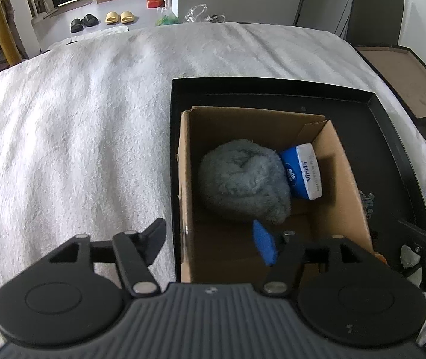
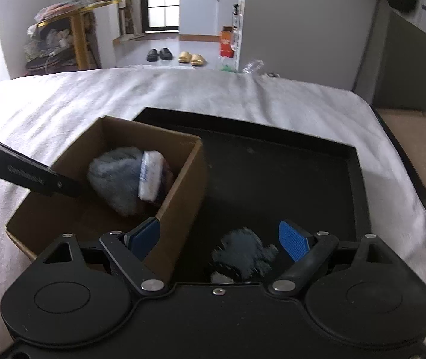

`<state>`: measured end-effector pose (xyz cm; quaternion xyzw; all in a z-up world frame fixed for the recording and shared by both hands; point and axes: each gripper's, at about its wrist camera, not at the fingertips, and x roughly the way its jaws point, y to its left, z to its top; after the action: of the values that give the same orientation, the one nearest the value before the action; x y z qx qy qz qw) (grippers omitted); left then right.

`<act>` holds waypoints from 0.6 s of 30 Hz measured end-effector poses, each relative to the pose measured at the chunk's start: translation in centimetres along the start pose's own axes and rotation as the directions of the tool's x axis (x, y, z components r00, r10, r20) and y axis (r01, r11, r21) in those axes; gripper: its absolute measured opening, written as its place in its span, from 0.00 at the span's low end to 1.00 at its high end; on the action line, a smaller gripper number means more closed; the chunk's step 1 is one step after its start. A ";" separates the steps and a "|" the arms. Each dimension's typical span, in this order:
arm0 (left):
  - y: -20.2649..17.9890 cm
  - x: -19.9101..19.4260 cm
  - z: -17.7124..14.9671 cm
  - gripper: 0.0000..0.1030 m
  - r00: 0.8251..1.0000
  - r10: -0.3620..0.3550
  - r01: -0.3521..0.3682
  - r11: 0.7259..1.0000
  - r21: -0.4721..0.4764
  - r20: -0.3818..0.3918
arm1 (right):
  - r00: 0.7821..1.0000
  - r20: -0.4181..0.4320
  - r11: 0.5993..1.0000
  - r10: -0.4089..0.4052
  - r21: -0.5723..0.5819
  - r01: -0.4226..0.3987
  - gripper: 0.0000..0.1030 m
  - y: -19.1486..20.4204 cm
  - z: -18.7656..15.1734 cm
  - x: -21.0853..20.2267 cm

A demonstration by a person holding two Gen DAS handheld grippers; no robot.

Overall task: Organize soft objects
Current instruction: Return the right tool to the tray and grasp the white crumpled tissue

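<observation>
Both grippers released, nothing held. Left gripper [image 1: 213, 239] jaws wide apart, straddling the near left wall of the cardboard box [image 1: 184, 179]: left finger outside over the blanket, blue-padded right finger inside the box, close to the grey towel but apart from it. Right gripper [image 2: 223, 236] jaws spread, left pad at the box's right wall, right pad over the tray, a small fuzzy grey-blue cloth [image 2: 244, 254] lying between them on the tray floor. Contact with the cloth cannot be told; the view is blurred there.

Landmark: the cardboard box. Largest to smallest:

- White fleece blanket [image 1: 78, 119] under everything, stretching far left of the box and beyond it.
- Black tray [image 2: 272, 179] under the box; box sits in its left part, bare tray floor to the box's right.
- Cardboard box itself, open top, flaps up at the far right corner.
- Rolled grey towel [image 1: 242, 182] inside the box, against its left wall.
- Blue-and-white Vinda tissue pack [image 1: 302, 172] inside the box, wedged between the towel and the right wall, tilted and touching the towel.
- Small grey-blue cloth outside the box, on the tray just right of the box's near right corner.

Obstructions: box's right wall stands between the cloth and the box interior. Left gripper's arm crosses over the box's left rim in the right wrist view.

Beyond the box, off the blanket: brown board tray [image 1: 407, 80] to the far right, black slippers [image 2: 159, 54], yellow slippers [image 2: 191, 57], orange carton [image 2: 226, 43] on the floor.
</observation>
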<state>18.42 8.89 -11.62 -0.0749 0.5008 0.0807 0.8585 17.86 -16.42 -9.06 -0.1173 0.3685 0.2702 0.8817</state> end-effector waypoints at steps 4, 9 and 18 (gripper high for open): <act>-0.3 -0.1 -0.2 0.69 1.000 0.014 -0.014 1.000 0.002 -0.007 | 1.000 -0.011 0.999 -0.017 0.029 0.017 0.83 -1.2 -1.1 -0.3; -0.7 -0.3 -0.3 0.71 1.000 0.013 -0.013 1.000 0.003 -0.017 | 0.999 -0.018 0.998 -0.039 0.040 0.040 0.83 -2.2 -2.4 -0.7; -1.6 -0.1 -0.7 0.72 0.999 0.012 -0.011 0.999 0.030 -0.047 | 0.997 -0.050 0.993 -0.053 0.106 0.058 0.83 -4.6 -4.9 -1.0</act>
<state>18.16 7.18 -11.82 -0.0610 0.5223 0.0765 0.8471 17.00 -22.56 -11.76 -0.0862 0.3996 0.2225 0.8851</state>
